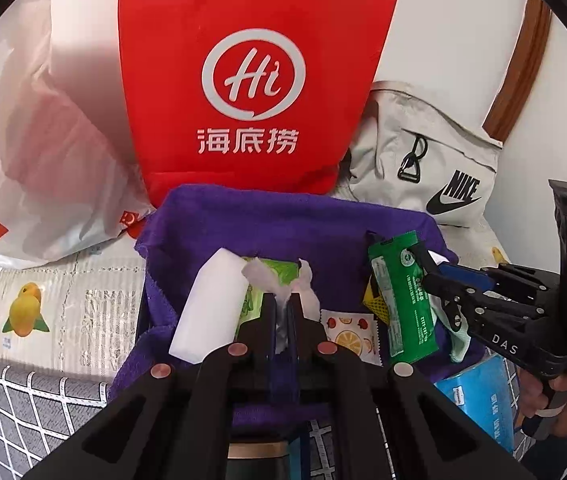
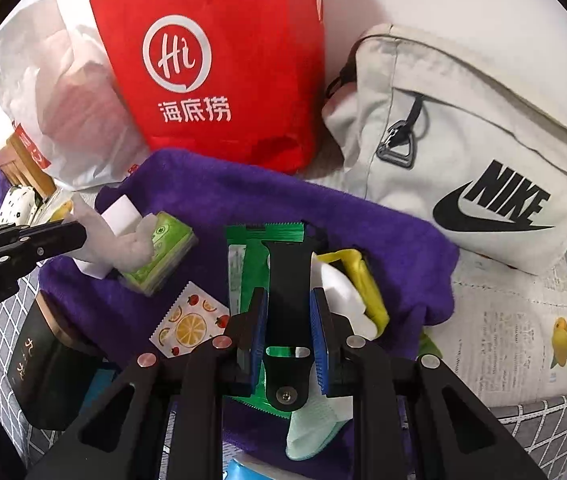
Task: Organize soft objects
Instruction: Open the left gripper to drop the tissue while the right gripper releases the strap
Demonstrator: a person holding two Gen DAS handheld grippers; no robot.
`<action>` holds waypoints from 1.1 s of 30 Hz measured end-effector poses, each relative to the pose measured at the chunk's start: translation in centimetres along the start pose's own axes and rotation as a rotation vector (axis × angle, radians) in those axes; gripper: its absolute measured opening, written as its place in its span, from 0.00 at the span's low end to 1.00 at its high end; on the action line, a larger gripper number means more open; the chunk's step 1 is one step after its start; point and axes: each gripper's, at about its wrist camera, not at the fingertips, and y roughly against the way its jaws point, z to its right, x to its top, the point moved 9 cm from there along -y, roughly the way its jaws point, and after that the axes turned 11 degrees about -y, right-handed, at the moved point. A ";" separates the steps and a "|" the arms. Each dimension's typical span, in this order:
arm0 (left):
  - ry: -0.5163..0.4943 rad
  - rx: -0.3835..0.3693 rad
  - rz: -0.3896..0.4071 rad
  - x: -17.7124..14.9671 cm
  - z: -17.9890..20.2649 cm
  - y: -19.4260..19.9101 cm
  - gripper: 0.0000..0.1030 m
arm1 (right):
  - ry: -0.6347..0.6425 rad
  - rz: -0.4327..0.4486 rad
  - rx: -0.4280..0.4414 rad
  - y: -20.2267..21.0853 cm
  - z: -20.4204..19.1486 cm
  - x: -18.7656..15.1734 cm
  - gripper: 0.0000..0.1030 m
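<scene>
Two tools work over a rumpled purple towel (image 1: 291,216). Left tool (image 1: 282,300) pinches crumpled white tissue (image 1: 283,280), which hides much of the green tissue pack (image 2: 163,248) at ten o'clock in the right view. Right tool (image 2: 289,304) stands narrow, apparently clamping a black strap (image 2: 289,280) (contact unclear) over a long green foil sachet (image 1: 399,300), partly covered.

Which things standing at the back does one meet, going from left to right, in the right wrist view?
White plastic bag → red bag → grey Nike bag.
</scene>
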 end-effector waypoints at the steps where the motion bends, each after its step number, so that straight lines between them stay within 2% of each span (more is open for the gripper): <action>1: -0.002 -0.002 -0.004 -0.1 0.0 -0.2 0.06 | 0.002 -0.002 -0.001 -0.1 -0.1 -0.1 0.21; 8: -0.016 0.002 -0.043 -0.8 0.4 -1.3 0.06 | 0.001 -0.007 0.021 -0.2 -0.2 -0.1 0.22; 11: -0.019 0.011 -0.059 -0.9 0.5 -1.6 0.06 | 0.002 -0.009 0.025 -0.2 -0.2 -0.2 0.30; 12: -0.016 0.011 -0.059 -0.9 0.5 -1.6 0.06 | 0.002 -0.009 0.028 -0.1 -0.3 -0.2 0.37; 13: -0.012 0.010 -0.062 -1.0 0.4 -1.6 0.09 | 0.004 -0.006 0.030 0.0 -0.4 -0.1 0.42; 18: 0.019 0.000 -0.064 -0.9 0.0 -1.3 0.28 | 0.010 0.021 0.042 0.7 -0.7 0.2 0.44; 20: 0.028 -0.012 -0.058 -0.8 0.0 -1.0 0.43 | 0.000 0.028 0.051 0.9 -0.6 0.4 0.45; 21: 0.026 -0.016 -0.054 -0.8 0.1 -0.9 0.45 | -0.005 0.030 0.055 1.0 -0.7 0.4 0.46; 27: 0.009 -0.009 -0.041 -0.4 0.5 -0.1 0.46 | -0.015 0.044 0.056 1.6 -0.8 0.7 0.49; 33: -0.026 0.039 -0.030 0.1 1.0 1.6 0.46 | -0.023 0.057 0.067 3.4 -1.7 0.7 0.49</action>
